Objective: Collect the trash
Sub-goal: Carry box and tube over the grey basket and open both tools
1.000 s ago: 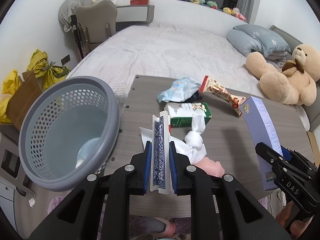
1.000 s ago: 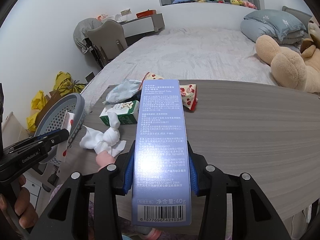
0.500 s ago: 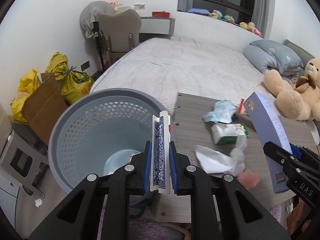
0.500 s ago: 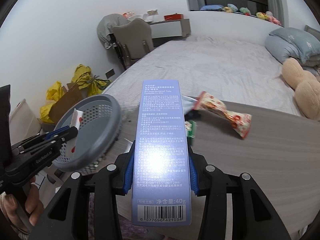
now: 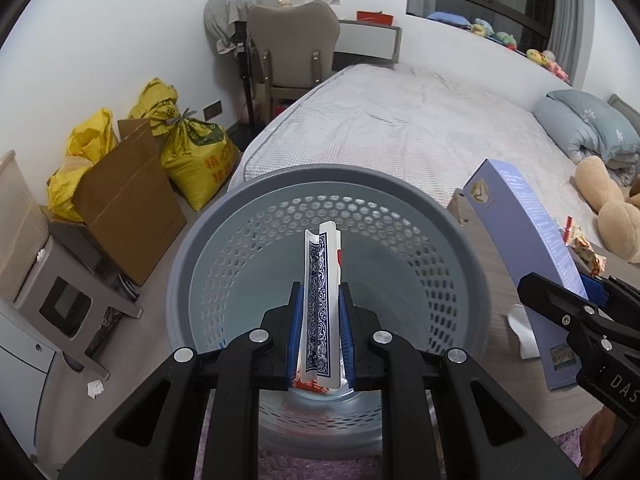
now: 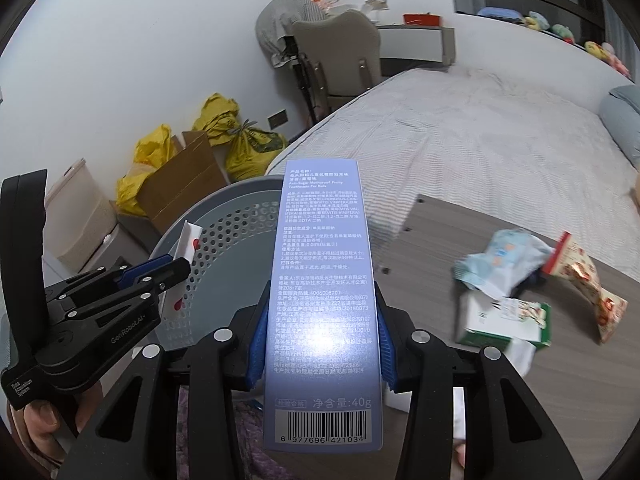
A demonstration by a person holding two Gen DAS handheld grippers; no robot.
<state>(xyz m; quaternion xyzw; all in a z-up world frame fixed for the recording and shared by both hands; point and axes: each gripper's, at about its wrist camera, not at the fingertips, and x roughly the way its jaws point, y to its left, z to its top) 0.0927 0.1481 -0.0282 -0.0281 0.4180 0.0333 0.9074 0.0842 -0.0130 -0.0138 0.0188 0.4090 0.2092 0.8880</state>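
My left gripper [image 5: 319, 332] is shut on a playing card pack [image 5: 321, 308] with a blue patterned back, held upright over the mouth of the grey perforated bin [image 5: 452, 240]. My right gripper [image 6: 320, 344] is shut on a tall lavender toothpaste box [image 6: 324, 292], just right of the bin [image 6: 224, 216]. In the left wrist view the box [image 5: 532, 248] and right gripper [image 5: 580, 316] stand at the right. In the right wrist view the left gripper [image 6: 176, 272] holds the card pack [image 6: 186, 256] over the bin.
On the wooden table [image 6: 440, 240] lie a light blue wrapper [image 6: 504, 260], a red-patterned snack bag [image 6: 584, 280], a green and white carton [image 6: 504, 320] and white tissue [image 5: 520, 328]. Yellow bags [image 5: 196, 152], a cardboard box [image 5: 124, 200] and a bed [image 5: 420, 132] lie beyond.
Both grippers swung left from the table to the bin. The card pack is now over the bin's mouth, and the toothpaste box has come closer to its rim.
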